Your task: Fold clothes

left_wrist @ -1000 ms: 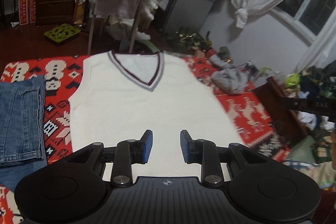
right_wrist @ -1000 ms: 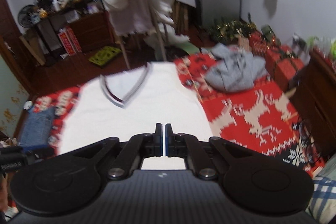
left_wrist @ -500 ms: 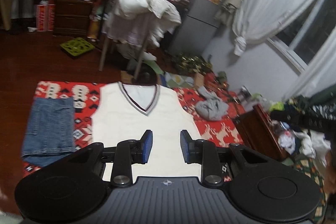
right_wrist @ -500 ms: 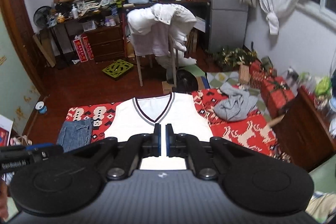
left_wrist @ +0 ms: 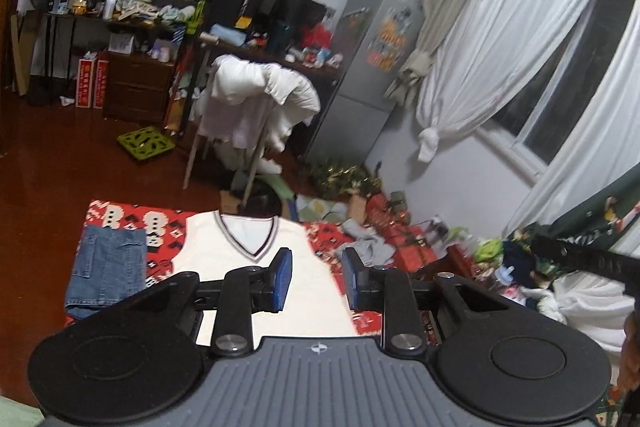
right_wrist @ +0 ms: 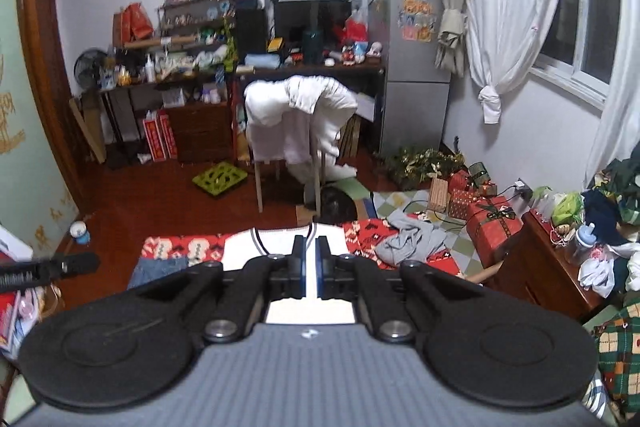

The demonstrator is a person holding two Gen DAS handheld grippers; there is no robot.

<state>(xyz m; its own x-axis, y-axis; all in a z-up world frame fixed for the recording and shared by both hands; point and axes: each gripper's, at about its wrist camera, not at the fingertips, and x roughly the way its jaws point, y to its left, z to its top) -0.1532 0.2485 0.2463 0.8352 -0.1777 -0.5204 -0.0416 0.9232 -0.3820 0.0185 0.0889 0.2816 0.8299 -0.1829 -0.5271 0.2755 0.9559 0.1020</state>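
A white V-neck vest (left_wrist: pixel 244 239) with a dark-striped collar lies flat on a red patterned blanket (left_wrist: pixel 120 217). Folded blue jeans (left_wrist: pixel 106 267) lie to its left, a crumpled grey garment (left_wrist: pixel 366 247) to its right. My left gripper (left_wrist: pixel 316 277) is open, held high above the vest, nothing between its blue pads. In the right wrist view the vest (right_wrist: pixel 240 247) shows small behind my right gripper (right_wrist: pixel 311 263), whose pads stand a narrow slit apart with nothing between them. The grey garment (right_wrist: pixel 416 241) and jeans (right_wrist: pixel 160 269) lie either side.
A chair draped with white clothes (right_wrist: pixel 300 115) stands behind the blanket. Wrapped gift boxes (right_wrist: pixel 492 223) and a wooden cabinet (right_wrist: pixel 548 267) piled with clutter sit to the right. Shelves (right_wrist: pixel 180 67) and a fridge (right_wrist: pixel 412 59) line the far wall. A green tray (right_wrist: pixel 220 179) lies on the wooden floor.
Both grippers have risen and pulled well back from the vest, which now looks far smaller and lower in both views. Neither gripper's opening has changed.
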